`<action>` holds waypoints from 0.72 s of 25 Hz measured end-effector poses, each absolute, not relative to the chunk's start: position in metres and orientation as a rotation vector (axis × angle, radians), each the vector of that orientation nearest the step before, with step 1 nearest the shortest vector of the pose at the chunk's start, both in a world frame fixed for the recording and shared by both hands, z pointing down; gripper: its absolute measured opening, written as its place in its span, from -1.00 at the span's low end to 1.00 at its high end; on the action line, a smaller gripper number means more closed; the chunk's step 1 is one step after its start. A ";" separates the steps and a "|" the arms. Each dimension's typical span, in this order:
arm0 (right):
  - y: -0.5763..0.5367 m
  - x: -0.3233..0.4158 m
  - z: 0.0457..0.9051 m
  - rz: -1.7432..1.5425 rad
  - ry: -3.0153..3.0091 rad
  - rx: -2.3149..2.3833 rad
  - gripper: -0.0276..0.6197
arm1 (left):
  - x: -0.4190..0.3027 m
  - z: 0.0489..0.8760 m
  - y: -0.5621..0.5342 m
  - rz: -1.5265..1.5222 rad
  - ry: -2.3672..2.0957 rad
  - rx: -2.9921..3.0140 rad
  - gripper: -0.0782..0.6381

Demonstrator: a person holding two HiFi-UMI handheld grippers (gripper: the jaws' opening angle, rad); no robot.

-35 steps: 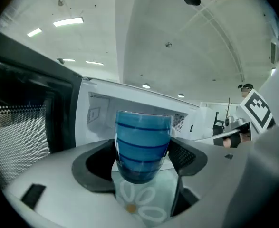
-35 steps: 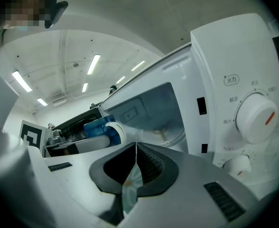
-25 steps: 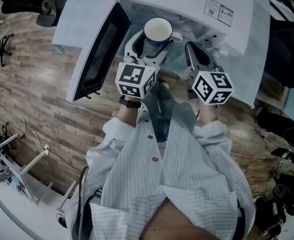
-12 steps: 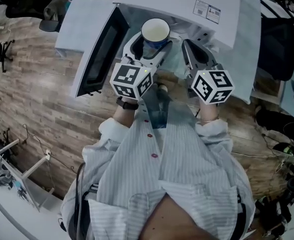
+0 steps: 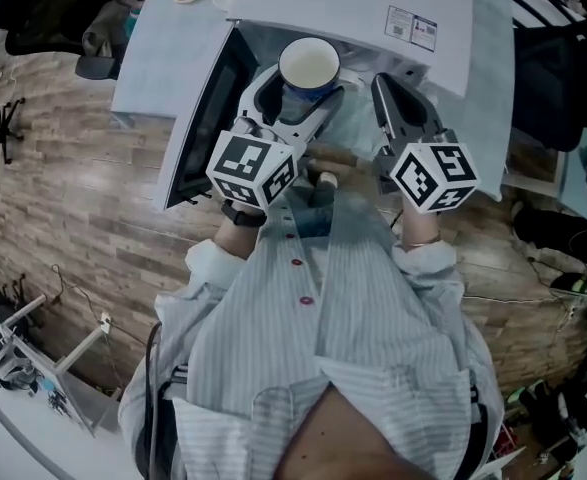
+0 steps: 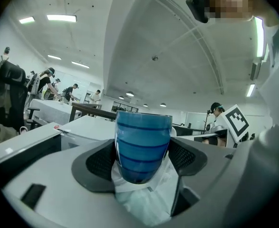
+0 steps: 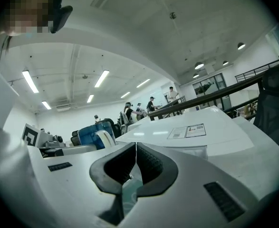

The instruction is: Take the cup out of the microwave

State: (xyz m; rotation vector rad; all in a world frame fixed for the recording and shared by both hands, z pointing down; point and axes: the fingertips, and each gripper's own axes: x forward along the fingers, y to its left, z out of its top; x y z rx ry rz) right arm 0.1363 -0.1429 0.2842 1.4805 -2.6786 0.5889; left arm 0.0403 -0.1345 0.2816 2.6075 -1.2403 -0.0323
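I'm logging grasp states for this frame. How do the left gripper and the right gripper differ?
The left gripper is shut on the blue striped cup, its fingers held apart by the cup; the right gripper is shut on nothing, fingers touching. The left gripper holds the cup upright; the right gripper sits beside it, on the cup's right. Both point toward the open microwave.

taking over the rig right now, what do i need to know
Left claw: shut on the blue striped ceramic cup, which it holds upright.
Right claw: shut, empty, to the right of the cup.
The cup is at the mouth of the white microwave, whose dark-windowed door stands open on the left.
Done: cup gripped.
Left: bring it fully clear of the microwave and set it down.
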 end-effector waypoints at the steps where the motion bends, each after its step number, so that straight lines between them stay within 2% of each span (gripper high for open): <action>1: -0.144 0.136 0.281 0.582 -2.682 1.490 -0.81 | 0.039 0.279 -0.135 -0.029 -1.239 2.624 0.23; 18: -0.146 0.148 0.270 0.557 -2.685 1.508 -0.81 | 0.052 0.266 -0.136 -0.077 -1.197 2.671 0.23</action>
